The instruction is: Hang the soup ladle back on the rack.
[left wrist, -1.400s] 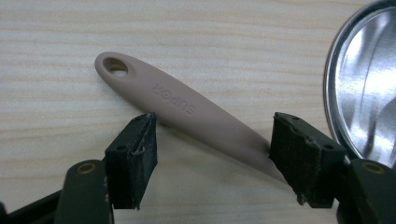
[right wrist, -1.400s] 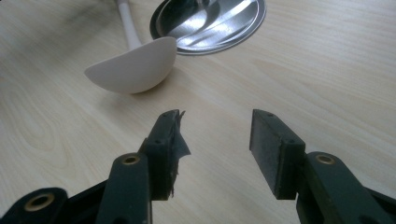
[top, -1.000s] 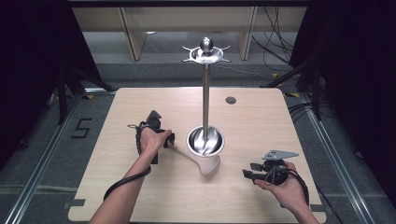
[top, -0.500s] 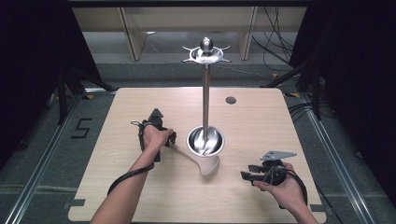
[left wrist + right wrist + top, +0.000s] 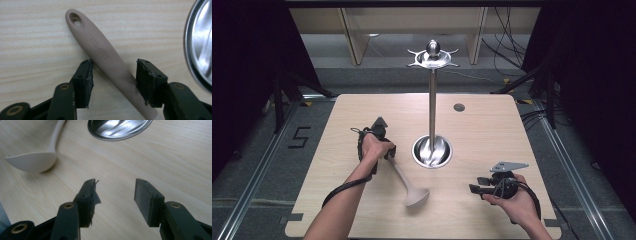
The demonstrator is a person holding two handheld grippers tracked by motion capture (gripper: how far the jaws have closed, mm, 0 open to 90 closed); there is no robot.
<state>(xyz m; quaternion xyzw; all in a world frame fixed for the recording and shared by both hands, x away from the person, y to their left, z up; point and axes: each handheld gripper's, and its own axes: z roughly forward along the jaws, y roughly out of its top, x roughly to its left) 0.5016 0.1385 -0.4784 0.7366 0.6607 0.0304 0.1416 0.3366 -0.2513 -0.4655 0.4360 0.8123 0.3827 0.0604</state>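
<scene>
Ladle handle (image 5: 110, 62) between parted jaws

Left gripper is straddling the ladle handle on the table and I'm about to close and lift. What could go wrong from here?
1. The taupe silicone ladle handle lies diagonally between the open left gripper jaws, so closing could twist it or grip it skewed.
2. The grip sits near the handle's end, far from the pale ladle bowl; the bowl might droop or swing on lifting.
3. The round steel base of the tall utensil stand is close by; a swinging ladle could knock it.
</scene>
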